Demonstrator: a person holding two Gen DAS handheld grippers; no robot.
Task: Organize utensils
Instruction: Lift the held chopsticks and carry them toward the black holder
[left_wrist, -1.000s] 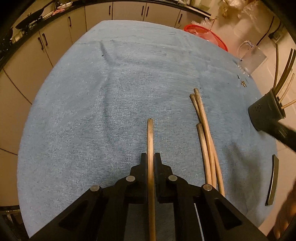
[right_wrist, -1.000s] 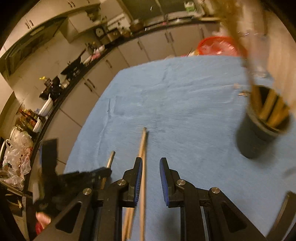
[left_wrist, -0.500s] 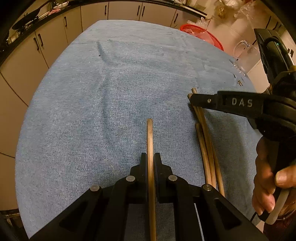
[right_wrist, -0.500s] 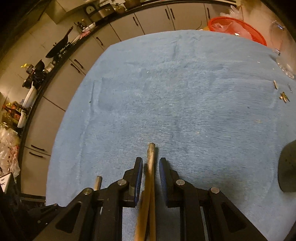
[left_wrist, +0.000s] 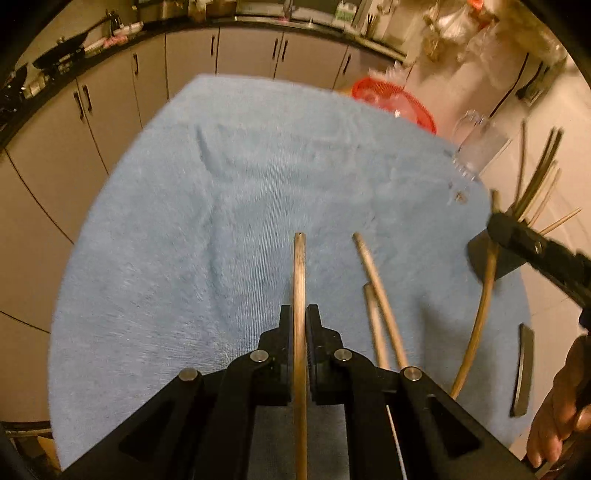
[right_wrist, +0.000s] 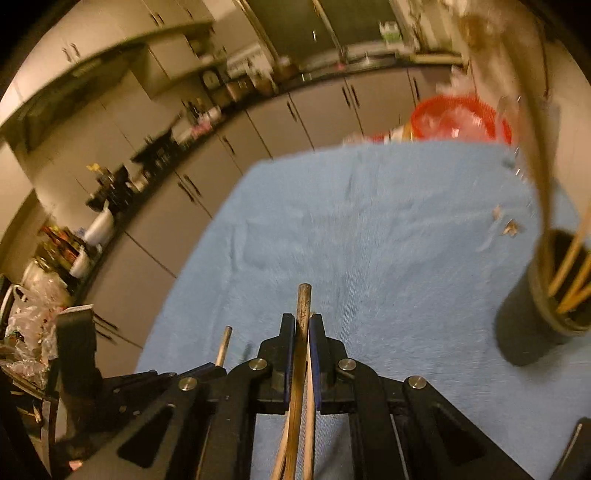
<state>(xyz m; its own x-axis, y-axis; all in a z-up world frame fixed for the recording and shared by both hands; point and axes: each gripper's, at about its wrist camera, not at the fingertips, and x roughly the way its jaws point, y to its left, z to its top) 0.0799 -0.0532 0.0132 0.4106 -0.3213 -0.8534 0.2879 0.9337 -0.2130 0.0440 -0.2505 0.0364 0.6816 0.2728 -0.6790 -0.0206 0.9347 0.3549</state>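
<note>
My left gripper (left_wrist: 300, 314) is shut on a wooden chopstick (left_wrist: 300, 273) and holds it above the blue towel (left_wrist: 221, 221). Two more chopsticks (left_wrist: 376, 291) lie on the towel just to its right. My right gripper (right_wrist: 303, 325) is shut on another chopstick (right_wrist: 303, 306), lifted off the towel; in the left wrist view that chopstick (left_wrist: 480, 314) hangs from the right gripper near the holder. The dark utensil holder (right_wrist: 535, 317) with several chopsticks in it stands at the right; it also shows in the left wrist view (left_wrist: 495, 258).
A red basket (left_wrist: 391, 103) and a clear glass mug (left_wrist: 476, 147) sit at the table's far right edge. A dark flat bar (left_wrist: 522, 369) lies at the near right edge. Small scraps (right_wrist: 509, 225) lie near the holder. Kitchen cabinets surround the table.
My right gripper closed on a chopstick from the pile, lifted it and swung right toward the holder. Two chopsticks stay on the towel. My left gripper rose a little, still holding its chopstick.
</note>
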